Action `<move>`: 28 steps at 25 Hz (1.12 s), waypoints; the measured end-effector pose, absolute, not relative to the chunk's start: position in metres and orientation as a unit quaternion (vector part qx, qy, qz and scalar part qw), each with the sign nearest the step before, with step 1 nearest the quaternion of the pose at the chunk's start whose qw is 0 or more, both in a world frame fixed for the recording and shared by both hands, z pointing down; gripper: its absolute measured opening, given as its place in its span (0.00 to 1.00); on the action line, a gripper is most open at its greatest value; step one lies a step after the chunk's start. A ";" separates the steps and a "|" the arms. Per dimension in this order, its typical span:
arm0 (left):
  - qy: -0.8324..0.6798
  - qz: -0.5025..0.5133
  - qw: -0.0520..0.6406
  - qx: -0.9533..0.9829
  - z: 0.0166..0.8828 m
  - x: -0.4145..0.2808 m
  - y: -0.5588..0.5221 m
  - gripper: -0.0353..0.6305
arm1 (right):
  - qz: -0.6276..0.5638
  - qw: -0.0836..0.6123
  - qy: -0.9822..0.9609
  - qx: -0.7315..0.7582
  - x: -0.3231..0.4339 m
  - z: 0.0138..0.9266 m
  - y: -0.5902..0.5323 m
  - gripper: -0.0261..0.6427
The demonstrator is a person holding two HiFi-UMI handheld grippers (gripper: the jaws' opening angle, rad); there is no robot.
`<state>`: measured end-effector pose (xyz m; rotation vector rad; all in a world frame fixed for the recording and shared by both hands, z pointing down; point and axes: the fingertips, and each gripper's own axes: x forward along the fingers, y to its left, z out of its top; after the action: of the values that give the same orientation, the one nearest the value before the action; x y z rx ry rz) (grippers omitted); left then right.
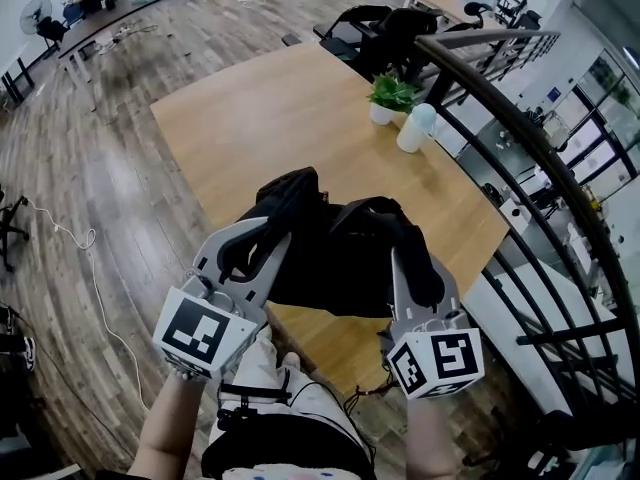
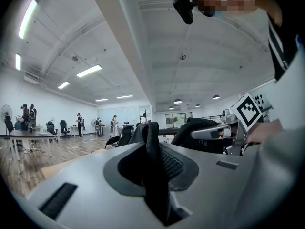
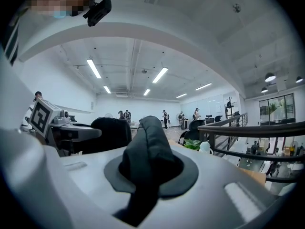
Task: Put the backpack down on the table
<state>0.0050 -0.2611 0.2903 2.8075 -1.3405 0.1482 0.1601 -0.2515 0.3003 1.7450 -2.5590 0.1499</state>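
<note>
Black fabric, soft and saggy: we hold the backpack [image 1: 340,258] over the near end of the wooden table [image 1: 270,118]. The left gripper [image 1: 262,236] and right gripper [image 1: 408,263] are each clamped on a padded strap [image 3: 145,161]. It will likely slump when set down, so the straps look like the surest hold.

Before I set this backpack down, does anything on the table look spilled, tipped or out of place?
Nothing stands out. The potted plant and the pale container beside it stand upright on the table; no spill shows.
</note>
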 end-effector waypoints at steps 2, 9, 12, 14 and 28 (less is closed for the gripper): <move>-0.426 0.049 0.014 0.903 0.291 0.010 -0.272 0.14 | 0.049 0.019 -0.821 0.569 0.167 0.301 -0.260 0.12; -0.409 0.052 0.013 0.911 0.297 0.019 -0.308 0.14 | 0.044 0.025 -0.815 0.577 0.175 0.307 -0.292 0.12; -0.405 0.054 0.015 0.913 0.299 0.021 -0.330 0.14 | 0.051 0.022 -0.808 0.586 0.179 0.309 -0.314 0.12; -0.402 0.057 0.012 0.914 0.300 0.023 -0.346 0.14 | 0.052 0.019 -0.805 0.591 0.181 0.311 -0.328 0.12; -0.380 0.079 0.015 0.922 0.345 0.037 -0.447 0.14 | 0.070 0.031 -0.782 0.618 0.198 0.351 -0.415 0.12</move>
<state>0.0367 -0.4466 0.3448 2.8685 -1.1813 0.2454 0.1982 -0.4153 0.3513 1.9049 -2.4095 0.2169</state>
